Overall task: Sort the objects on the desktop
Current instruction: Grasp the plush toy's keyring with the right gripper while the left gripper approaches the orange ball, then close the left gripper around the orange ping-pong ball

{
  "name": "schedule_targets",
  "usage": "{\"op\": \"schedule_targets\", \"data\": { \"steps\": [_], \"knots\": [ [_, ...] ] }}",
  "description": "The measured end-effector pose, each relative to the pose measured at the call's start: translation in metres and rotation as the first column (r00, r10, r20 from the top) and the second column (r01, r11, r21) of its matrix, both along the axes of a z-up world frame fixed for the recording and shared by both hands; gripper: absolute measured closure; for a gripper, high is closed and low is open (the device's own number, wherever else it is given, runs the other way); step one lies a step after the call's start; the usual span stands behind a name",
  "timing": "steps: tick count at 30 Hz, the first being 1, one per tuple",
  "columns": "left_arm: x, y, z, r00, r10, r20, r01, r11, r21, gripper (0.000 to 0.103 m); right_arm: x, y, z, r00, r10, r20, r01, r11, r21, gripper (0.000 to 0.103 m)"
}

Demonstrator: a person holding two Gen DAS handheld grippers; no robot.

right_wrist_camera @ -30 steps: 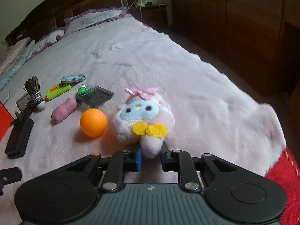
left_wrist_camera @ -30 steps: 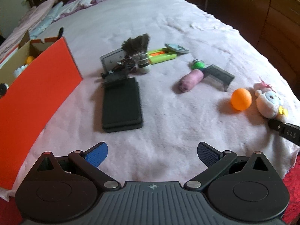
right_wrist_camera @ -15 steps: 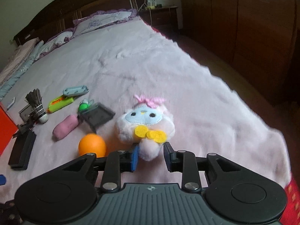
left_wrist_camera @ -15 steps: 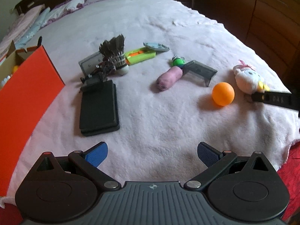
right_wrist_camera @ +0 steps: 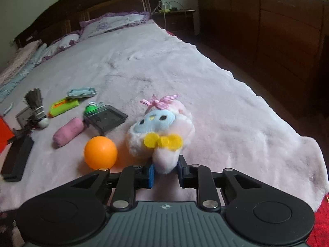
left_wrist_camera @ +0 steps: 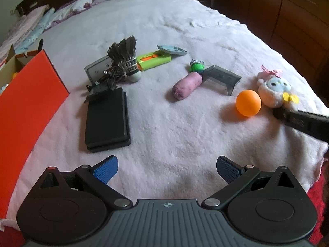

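Pink plush toy [right_wrist_camera: 162,129] sits pinched by its base in the right gripper [right_wrist_camera: 164,169], seemingly for lifting; the left gripper [left_wrist_camera: 167,169] waits, jaws spread, over the bed [left_wrist_camera: 174,135].

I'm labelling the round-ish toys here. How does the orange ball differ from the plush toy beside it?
The orange ball is smooth and one plain colour; the plush toy is fluffy pale pink with a blue face, yellow bow and pink ribbon. The ball is smaller than the plush. The ball lies free on the blanket, while the right tongs are shut on the plush's lower end. Both sit close together near the blanket's edge.
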State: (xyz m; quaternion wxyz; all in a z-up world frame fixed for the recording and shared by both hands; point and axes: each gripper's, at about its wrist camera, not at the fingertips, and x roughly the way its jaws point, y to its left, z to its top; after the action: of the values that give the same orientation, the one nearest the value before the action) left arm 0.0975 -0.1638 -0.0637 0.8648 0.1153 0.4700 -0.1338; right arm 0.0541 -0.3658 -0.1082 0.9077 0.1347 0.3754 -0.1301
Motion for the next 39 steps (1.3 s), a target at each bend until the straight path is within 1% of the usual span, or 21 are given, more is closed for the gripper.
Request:
{"op": "schedule_targets", "data": {
  "steps": [2,5,9,14,16,19,20,21,22,23,26,29,34,35,36,37,39],
  "knots": [
    [0.005,-0.004,-0.001,1.000,-0.008,0.011,0.008,1.000,-0.012,0.000,-0.011,0.000,0.002,1.000,-0.003,0.007,0.003,1.000,0.015,0.079],
    [0.013,-0.014,0.000,0.998,-0.033,0.049,0.035,0.998,-0.051,0.000,-0.029,0.000,0.004,1.000,-0.013,0.013,0.012,0.999,0.052,0.080],
    [0.024,-0.036,-0.002,0.989,-0.117,0.086,0.126,0.987,-0.096,0.004,-0.049,0.006,0.001,1.000,-0.018,0.006,0.018,0.997,0.071,0.080],
    [0.031,-0.069,-0.010,0.970,-0.217,0.112,0.229,0.967,-0.110,0.005,-0.066,0.009,0.000,0.999,-0.034,0.010,0.032,0.994,0.104,0.080],
    [0.033,-0.080,-0.015,0.960,-0.250,0.129,0.263,0.960,-0.097,0.005,-0.070,0.010,-0.001,1.000,-0.030,0.008,0.029,0.994,0.106,0.080],
    [0.038,-0.095,-0.023,0.951,-0.277,0.137,0.288,0.955,-0.073,0.005,-0.073,0.011,-0.003,0.999,-0.035,0.010,0.034,0.994,0.107,0.080],
    [0.040,-0.098,-0.026,0.949,-0.285,0.138,0.296,0.953,-0.067,0.010,-0.074,0.011,-0.004,0.999,-0.038,0.011,0.036,0.993,0.109,0.080],
    [0.041,-0.101,-0.028,0.946,-0.293,0.138,0.303,0.951,-0.061,0.028,-0.075,0.012,-0.004,0.999,-0.041,0.013,0.039,0.993,0.110,0.080],
    [0.042,-0.101,-0.029,0.947,-0.292,0.133,0.302,0.951,-0.068,0.041,-0.075,0.012,-0.004,0.999,-0.043,0.015,0.041,0.993,0.111,0.080],
    [0.043,-0.098,-0.028,0.951,-0.284,0.124,0.295,0.952,-0.082,0.062,-0.075,0.013,-0.004,0.999,-0.045,0.016,0.043,0.993,0.111,0.080],
    [0.045,-0.089,-0.026,0.960,-0.262,0.097,0.273,0.954,-0.126,0.063,-0.078,0.012,-0.001,0.998,-0.050,0.032,0.046,0.991,0.122,0.080],
    [0.037,-0.070,-0.015,0.963,-0.242,0.117,0.259,0.953,-0.158,0.063,-0.085,0.014,0.009,0.997,-0.042,0.068,0.034,0.992,0.124,0.080],
    [0.014,-0.031,0.008,0.967,-0.218,0.128,0.240,0.952,-0.192,0.063,-0.097,0.029,0.035,0.986,0.030,0.163,-0.042,0.997,0.071,0.080],
    [0.010,-0.023,0.011,0.969,-0.209,0.128,0.232,0.953,-0.197,0.063,-0.098,0.032,0.041,0.983,0.048,0.179,-0.060,0.996,0.062,0.082],
    [0.005,-0.016,0.013,0.972,-0.199,0.125,0.221,0.954,-0.201,0.063,-0.098,0.036,0.046,0.980,0.065,0.190,-0.077,0.995,0.057,0.098],
    [0.003,-0.009,0.016,0.974,-0.190,0.122,0.212,0.956,-0.205,0.063,-0.098,0.038,0.050,0.977,0.081,0.196,-0.093,0.994,0.055,0.101],
    [-0.003,0.006,0.020,0.979,-0.170,0.110,0.189,0.961,-0.203,0.063,-0.098,0.045,0.058,0.972,0.114,0.207,-0.126,0.991,0.046,0.102]
  ]
}}
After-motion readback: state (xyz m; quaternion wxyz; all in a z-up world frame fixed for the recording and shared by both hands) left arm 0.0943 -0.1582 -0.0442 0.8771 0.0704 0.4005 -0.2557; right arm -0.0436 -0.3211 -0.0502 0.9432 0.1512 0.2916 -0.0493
